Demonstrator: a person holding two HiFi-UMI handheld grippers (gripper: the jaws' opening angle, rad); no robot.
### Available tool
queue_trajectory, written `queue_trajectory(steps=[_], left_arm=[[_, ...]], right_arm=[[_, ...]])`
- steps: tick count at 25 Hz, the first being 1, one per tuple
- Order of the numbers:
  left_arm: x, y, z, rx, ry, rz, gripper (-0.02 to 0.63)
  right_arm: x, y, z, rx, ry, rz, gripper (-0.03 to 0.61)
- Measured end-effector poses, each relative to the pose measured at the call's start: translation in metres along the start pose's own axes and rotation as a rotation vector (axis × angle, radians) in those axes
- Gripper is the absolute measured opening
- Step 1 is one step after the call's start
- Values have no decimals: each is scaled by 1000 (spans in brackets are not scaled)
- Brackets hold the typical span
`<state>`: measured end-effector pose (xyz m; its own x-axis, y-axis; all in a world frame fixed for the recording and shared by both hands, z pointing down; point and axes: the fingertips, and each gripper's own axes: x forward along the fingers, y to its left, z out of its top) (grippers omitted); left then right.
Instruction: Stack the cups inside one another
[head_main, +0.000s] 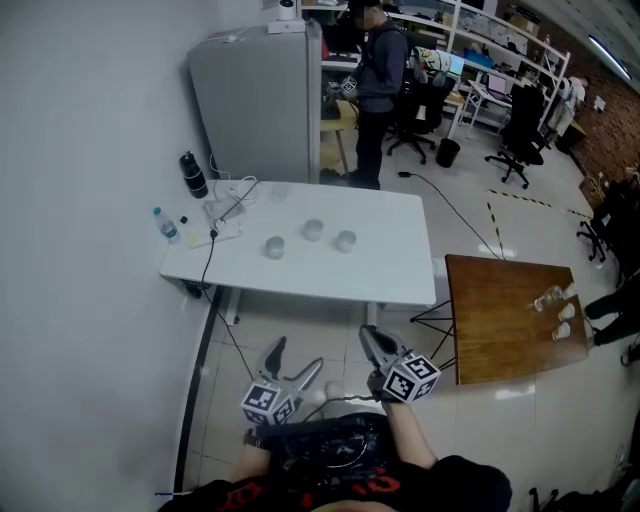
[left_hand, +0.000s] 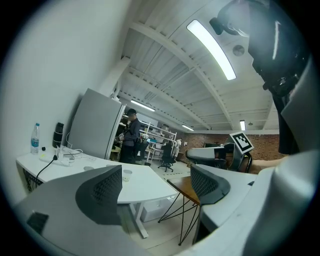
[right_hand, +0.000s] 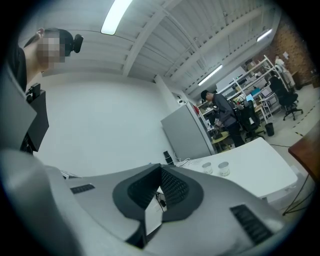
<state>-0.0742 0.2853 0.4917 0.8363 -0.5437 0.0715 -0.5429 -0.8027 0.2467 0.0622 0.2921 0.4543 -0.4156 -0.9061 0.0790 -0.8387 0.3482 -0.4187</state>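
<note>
While I stand back from the white table (head_main: 385, 272), both grippers hang level in front of me, well short of its near edge.

Item, left gripper (head_main: 297, 356): jaws spread wide, nothing between them. Its own view shows only floor and the table's near corner in the gap.

Item, right gripper (head_main: 371, 336): jaws closed flat against each other, empty. Its marker cube (head_main: 408, 378) faces up at me.

Item, cups, three, clear, upright on the table and apart from one another: left cup (head_main: 274, 246), middle cup (head_main: 313, 230), right cup (head_main: 345, 240). None sits inside another. The left gripper view shows one cup only. The right gripper view shows two side by side. Whether anything is in them I cannot tell.

Item, at the table's far left end: black bottle (head_main: 193, 175), small water bottle (head_main: 166, 225), and a tangle of cables (head_main: 226, 212) with one black lead dropping over the near edge.

Item, grey cabinet (head_main: 262, 95), just behind the table.

Item, a person (head_main: 379, 72) standing behind the table's far right corner, upper part cut off by the frame.

Item, wooden table (head_main: 500, 315), right of the white table, carrying a few small clear things (head_main: 556, 305) too small to identify.

My arms and hands are mostly cut off at the bottom edge.
</note>
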Motion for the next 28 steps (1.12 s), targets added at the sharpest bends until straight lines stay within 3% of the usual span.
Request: queue_trajectory(steps=[7,13,22,28], left_arm=[[11,19,2,-26,25,49,408],[40,45,13,-13,25,82,408],[104,80,46,53,34,119,408],[131,90,50,30,50,149,408]], right_arm=[[23,-17,-7,33,28,17,4],[61,-40,-5,44,42,84,5],[122,-95,37,55,-1,160,5],[135,-128,57,58,-9,175,5]])
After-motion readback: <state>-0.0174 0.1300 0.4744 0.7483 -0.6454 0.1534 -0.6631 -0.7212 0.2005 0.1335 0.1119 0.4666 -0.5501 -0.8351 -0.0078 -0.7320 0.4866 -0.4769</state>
